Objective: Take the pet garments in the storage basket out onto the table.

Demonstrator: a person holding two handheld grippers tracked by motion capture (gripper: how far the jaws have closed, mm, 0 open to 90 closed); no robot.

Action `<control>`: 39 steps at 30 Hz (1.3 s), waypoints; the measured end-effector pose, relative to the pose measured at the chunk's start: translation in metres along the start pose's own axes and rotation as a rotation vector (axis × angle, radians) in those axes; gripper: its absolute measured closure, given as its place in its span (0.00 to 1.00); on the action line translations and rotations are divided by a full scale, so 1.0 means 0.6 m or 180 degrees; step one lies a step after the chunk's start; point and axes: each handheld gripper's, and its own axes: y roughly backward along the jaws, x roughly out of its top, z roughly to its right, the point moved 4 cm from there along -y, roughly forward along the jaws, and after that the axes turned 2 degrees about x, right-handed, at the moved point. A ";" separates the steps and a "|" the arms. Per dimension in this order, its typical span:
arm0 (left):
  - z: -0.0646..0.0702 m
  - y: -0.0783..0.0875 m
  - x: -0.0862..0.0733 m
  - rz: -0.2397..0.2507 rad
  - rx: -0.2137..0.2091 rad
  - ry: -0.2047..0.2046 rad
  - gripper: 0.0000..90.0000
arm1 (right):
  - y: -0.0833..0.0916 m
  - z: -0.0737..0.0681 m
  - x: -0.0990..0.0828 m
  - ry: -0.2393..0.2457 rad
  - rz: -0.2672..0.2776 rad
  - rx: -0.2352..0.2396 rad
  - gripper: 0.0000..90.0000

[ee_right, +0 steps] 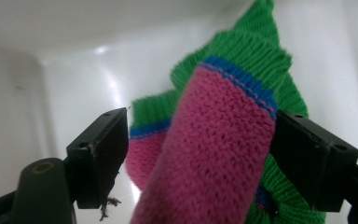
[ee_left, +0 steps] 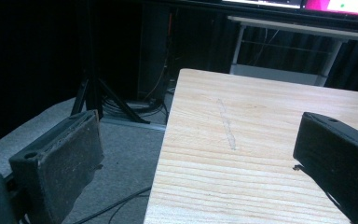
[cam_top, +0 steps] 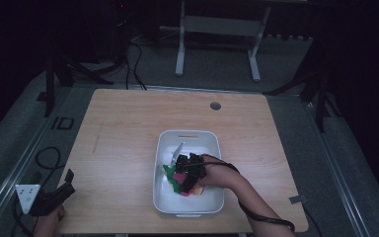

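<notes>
A white plastic bin (cam_top: 187, 133) sits on the wooden table (cam_top: 128, 123), right of the middle and toward the front. Inside lies a knitted pink sock (cam_top: 178, 177) with a blue stripe and a green cuff (cam_top: 169, 172). My right gripper (cam_top: 180, 173) is down in the bin. In the right gripper view it (ee_right: 200, 154) is open, with the pink sock (ee_right: 219, 140) between the jaws: the right jaw touches it and the left jaw stands a little off. My left gripper (cam_top: 70, 183) is open and holds nothing at the table's front left corner, over bare wood (ee_left: 196, 158).
A white flat piece (cam_top: 177, 149) leans in the bin's far half. A round cable hole (cam_top: 215, 105) marks the table's far side. Cables (cam_top: 47, 158) and a tripod leg (ee_left: 91, 93) lie on the floor to the left. A white desk frame (cam_top: 180, 44) stands behind.
</notes>
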 end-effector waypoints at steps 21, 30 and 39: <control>0.000 0.000 0.000 -0.0003 0.0014 -0.0003 0.02 | 0.043 0.002 0.006 -0.0116 0.0217 -0.0343 0.80; 0.001 0.000 0.000 -0.0007 0.0015 -0.0008 0.02 | 0.117 -0.001 0.009 -0.0109 0.0527 -0.0423 0.80; 0.000 0.000 0.000 -0.0008 0.0018 -0.0016 0.02 | 0.187 -0.006 0.020 -0.0024 0.0736 -0.0511 0.80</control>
